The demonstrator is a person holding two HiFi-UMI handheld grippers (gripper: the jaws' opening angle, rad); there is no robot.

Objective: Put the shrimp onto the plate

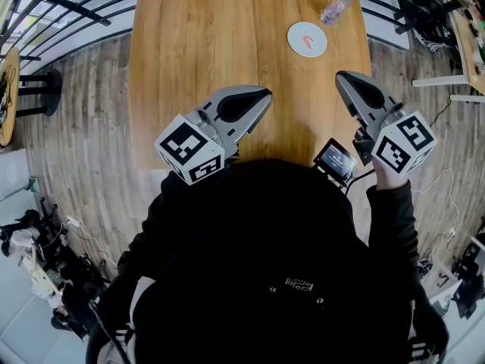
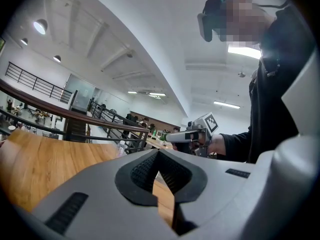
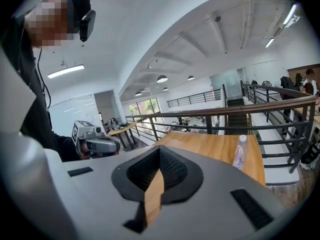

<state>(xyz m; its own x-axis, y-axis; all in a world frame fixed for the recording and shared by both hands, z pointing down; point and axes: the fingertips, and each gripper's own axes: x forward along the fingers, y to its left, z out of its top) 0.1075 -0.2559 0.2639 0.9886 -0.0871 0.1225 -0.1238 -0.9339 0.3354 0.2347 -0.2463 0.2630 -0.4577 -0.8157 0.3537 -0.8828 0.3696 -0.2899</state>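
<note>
Left gripper (image 1: 265,94), right gripper (image 1: 342,76): both closed, empty, at counter (image 1: 204,44) near edge | shrimp (image 1: 308,41) apparently on plate (image 1: 292,32) | risk: a careless reach there could topple the bottle (image 1: 335,7) or dislodge shrimp

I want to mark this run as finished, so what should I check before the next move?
1. Shrimp on plate: ok, a pink piece lies inside the rim.
2. Left gripper empty: ok, jaws together, nothing between them.
3. Right gripper empty: ok, jaws together, nothing between them.
4. Both grippers away from the plate: ok, they are at the near edge of the table.
5. Bottle upright: ok, it stands at the far end of the table.
</note>
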